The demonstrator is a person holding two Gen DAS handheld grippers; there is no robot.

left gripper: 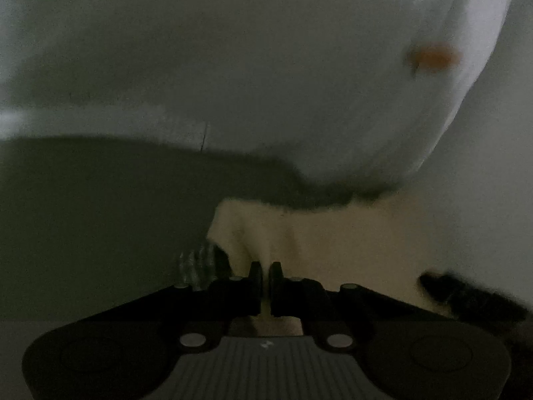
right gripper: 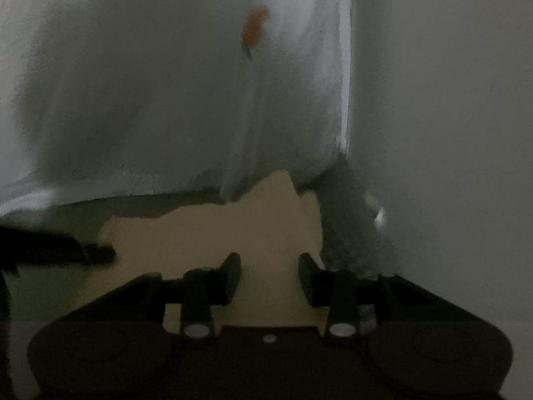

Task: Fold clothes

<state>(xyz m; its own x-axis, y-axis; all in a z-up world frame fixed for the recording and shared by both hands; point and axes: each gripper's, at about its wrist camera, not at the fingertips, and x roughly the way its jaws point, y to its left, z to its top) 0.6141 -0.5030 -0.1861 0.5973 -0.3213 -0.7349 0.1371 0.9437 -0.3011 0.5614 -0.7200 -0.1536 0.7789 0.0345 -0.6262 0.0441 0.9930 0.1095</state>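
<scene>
A cream cloth (left gripper: 299,233) lies just ahead of my left gripper (left gripper: 266,275). The left jaws are shut on a pinched fold of this cloth. In the right wrist view the same cream cloth (right gripper: 266,233) spreads under my right gripper (right gripper: 269,275). The right jaws stand apart with the cloth between and below them; I cannot tell whether they touch it. The other gripper's dark body shows at the right edge of the left wrist view (left gripper: 466,293) and at the left edge of the right wrist view (right gripper: 50,245). Both views are dim and blurred.
A large white fabric surface (left gripper: 266,66) with a small orange mark (left gripper: 433,56) fills the background; it also shows in the right wrist view (right gripper: 166,83) with the orange mark (right gripper: 255,26). A dark grey-green surface (left gripper: 100,216) lies at the left.
</scene>
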